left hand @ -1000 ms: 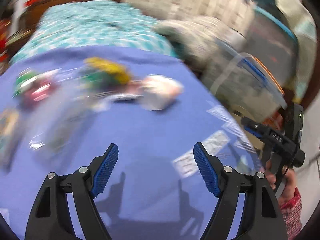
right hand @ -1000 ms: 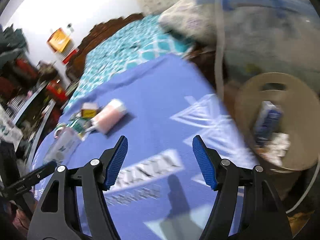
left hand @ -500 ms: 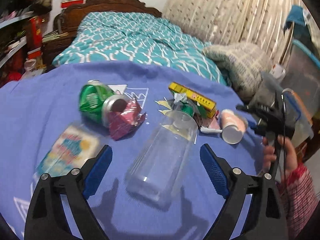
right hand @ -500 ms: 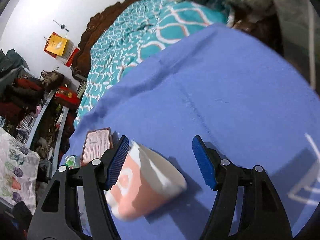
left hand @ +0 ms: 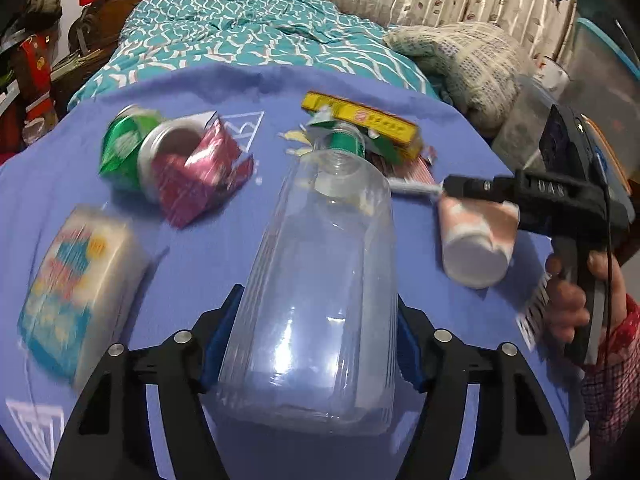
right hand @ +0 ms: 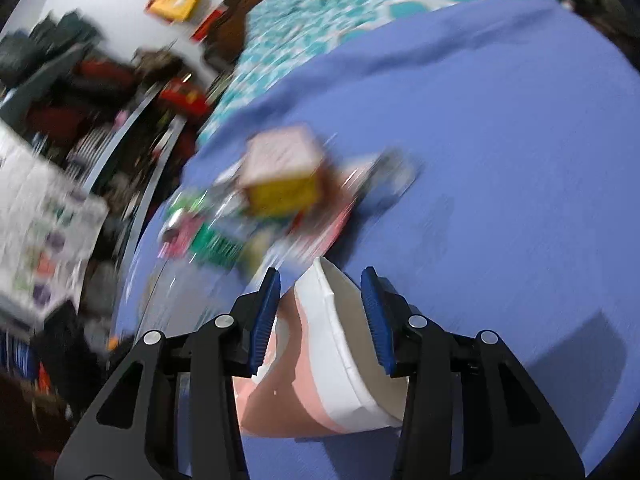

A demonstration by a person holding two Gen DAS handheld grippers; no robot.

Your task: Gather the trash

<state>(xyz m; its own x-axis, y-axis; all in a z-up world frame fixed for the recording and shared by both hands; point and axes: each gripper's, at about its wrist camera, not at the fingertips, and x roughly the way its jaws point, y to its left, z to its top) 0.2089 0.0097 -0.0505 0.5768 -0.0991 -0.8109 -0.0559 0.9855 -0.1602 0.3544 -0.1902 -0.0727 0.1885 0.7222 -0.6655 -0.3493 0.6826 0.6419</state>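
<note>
A clear plastic bottle (left hand: 320, 280) lies on the blue cloth (left hand: 224, 248), neck pointing away. My left gripper (left hand: 310, 336) has closed its blue pads against the bottle's sides near its base. A pink and white paper cup (right hand: 332, 344) lies on its side between the pads of my right gripper (right hand: 320, 312), which have closed on it. In the left wrist view the cup (left hand: 476, 240) and the right gripper (left hand: 472, 192) show at the right. A green can (left hand: 124, 148), a crumpled pink wrapper (left hand: 192, 180), a yellow box (left hand: 360, 124) and a tissue pack (left hand: 76, 280) lie around.
The blue cloth covers a table beside a bed with a teal patterned cover (left hand: 248, 28). A folded blanket (left hand: 464, 60) and a clear storage bin (left hand: 592, 80) stand at the right. Cluttered shelves (right hand: 80, 120) stand at the left.
Both grippers have moved forward and narrowed. The left one now has the bottle between its pads. The right one now has the paper cup between its pads.
</note>
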